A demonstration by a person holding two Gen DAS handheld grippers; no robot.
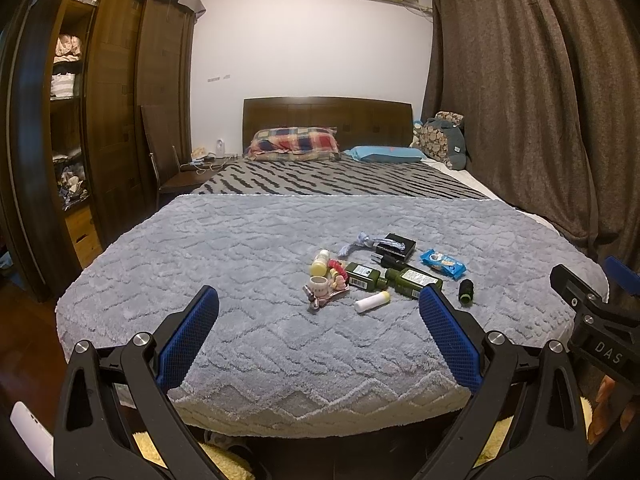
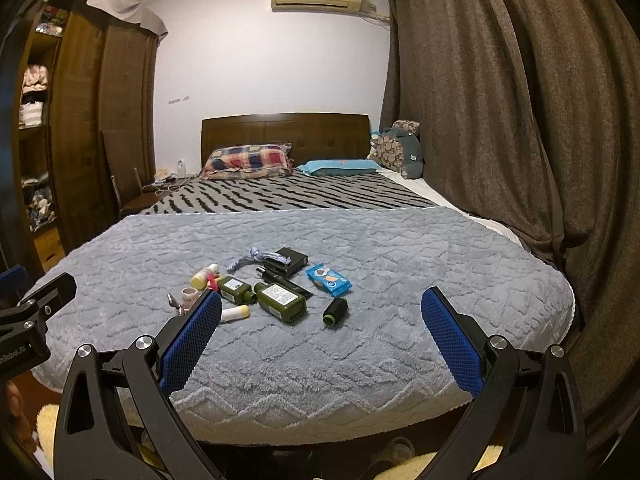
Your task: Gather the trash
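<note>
A cluster of small items lies on the grey blanket (image 1: 248, 264) of the bed: two dark green bottles (image 1: 414, 281) (image 2: 280, 302), a blue snack packet (image 1: 442, 264) (image 2: 329, 279), a small black cylinder (image 1: 465, 291) (image 2: 335, 311), a white and yellow tube (image 1: 373, 302) (image 2: 234, 314), a yellow-white bottle (image 1: 320, 263), a tape roll (image 1: 319, 284), a black box (image 1: 396, 246) (image 2: 291, 258). My left gripper (image 1: 320, 332) is open and empty, short of the cluster. My right gripper (image 2: 322, 334) is open and empty, near the foot of the bed.
The bed's foot edge (image 1: 320, 420) is close below both grippers. A wooden wardrobe (image 1: 116, 92) stands left, brown curtains (image 1: 540, 100) right. Pillows (image 1: 296, 144) lie by the headboard. The right gripper's body shows at the right edge of the left wrist view (image 1: 592, 320).
</note>
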